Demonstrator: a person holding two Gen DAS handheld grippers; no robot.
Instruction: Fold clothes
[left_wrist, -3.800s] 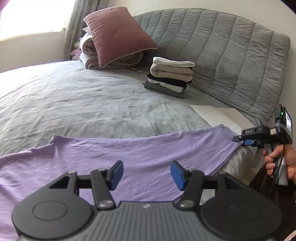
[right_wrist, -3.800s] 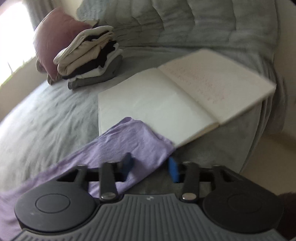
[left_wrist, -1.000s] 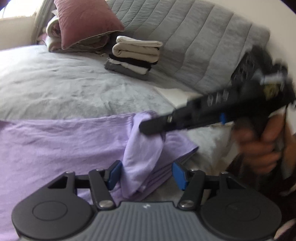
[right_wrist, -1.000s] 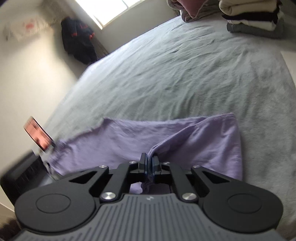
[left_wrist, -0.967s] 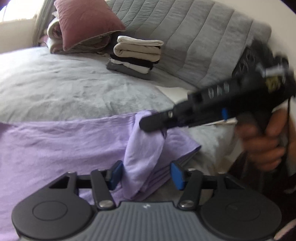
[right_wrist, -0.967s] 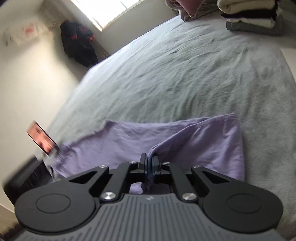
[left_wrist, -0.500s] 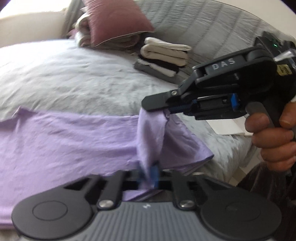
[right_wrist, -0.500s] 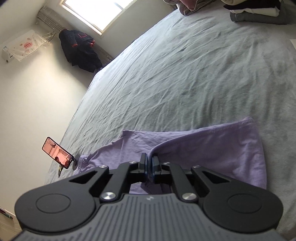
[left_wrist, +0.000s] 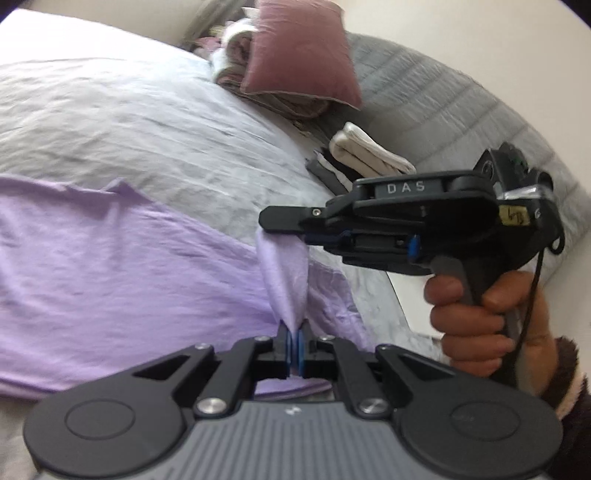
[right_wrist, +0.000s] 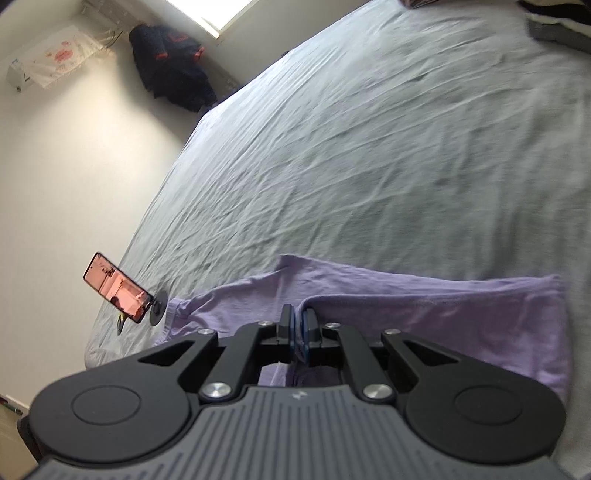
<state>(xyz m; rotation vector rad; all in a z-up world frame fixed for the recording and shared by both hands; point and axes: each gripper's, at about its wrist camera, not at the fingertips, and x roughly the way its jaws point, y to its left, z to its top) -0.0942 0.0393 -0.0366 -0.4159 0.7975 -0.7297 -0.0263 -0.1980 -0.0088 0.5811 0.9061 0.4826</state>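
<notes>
Left tongs (left_wrist: 294, 349) and right tongs (right_wrist: 298, 334), both clenched on lifted fold of lilac garment (left_wrist: 110, 280); remainder spread across grey bed (right_wrist: 369, 147).

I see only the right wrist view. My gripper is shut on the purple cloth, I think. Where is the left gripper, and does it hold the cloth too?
Observer: Yes. In the left wrist view the left gripper is shut on the purple cloth, on the same raised fold that hangs from the right gripper.
Operator: Is the fold lifted off the bed?
Observer: Yes, a strip of cloth runs taut between the two grippers, above the rest of the cloth.
Operator: What lies behind my gripper, toward the headboard?
Observer: A stack of folded clothes on the bed, and a dusty pink pillow further back.
</notes>
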